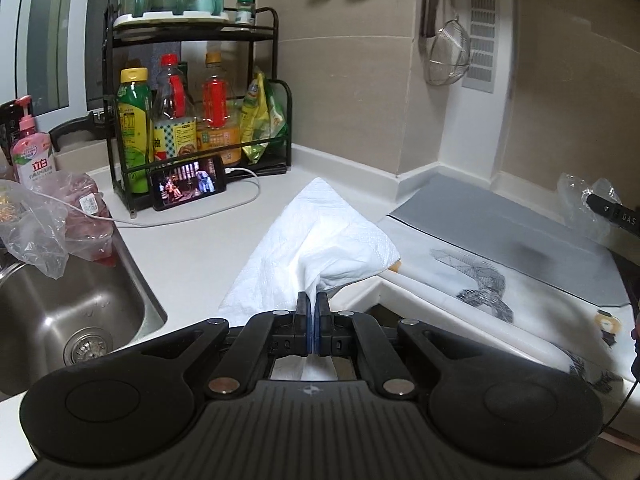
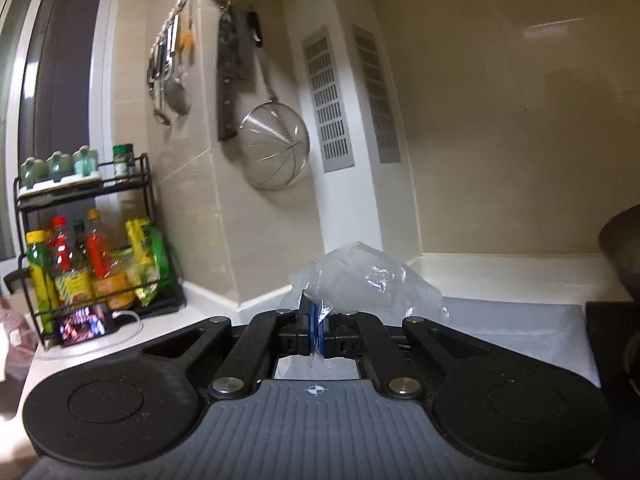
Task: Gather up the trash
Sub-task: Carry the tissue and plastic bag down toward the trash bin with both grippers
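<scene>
Left wrist view: the left tongs (image 1: pixel 313 300) are clenched on a white paper towel (image 1: pixel 320 236), pinching one bunched corner between the blue pads. The rest of the sheet fans out ahead of the tongs, lifted above the white counter (image 1: pixel 192 248). To the left sits a steel sink (image 1: pixel 68 316), with crumpled clear plastic bags (image 1: pixel 48 224) draped on its rim and a pink soap bottle (image 1: pixel 30 148) behind them. At the back corner stands a black wire rack (image 1: pixel 192 120) full of sauce bottles; a phone (image 1: pixel 188 186) with a lit screen leans against its foot, a white cable running from it. A wire strainer (image 1: pixel 448 60) hangs on the tiled wall. At the far right edge the right tongs (image 1: pixel 590 200) show, gripping a scrap of clear plastic wrap (image 1: pixel 580 196) above a grey mat (image 1: pixel 500 248).

Right wrist view: the right tongs (image 2: pixel 316 312) are closed tight on the clear plastic wrap (image 2: pixel 360 280), which puffs up crumpled ahead of the pads and is carried clear of the grey mat (image 2: pixel 512 332) below. The rack (image 2: pixel 84 248) and phone (image 2: pixel 82 326) appear blurred at the left, the strainer (image 2: pixel 276 156) hangs on the wall, and a dark pot (image 2: pixel 624 248) edges in at the right.
</scene>
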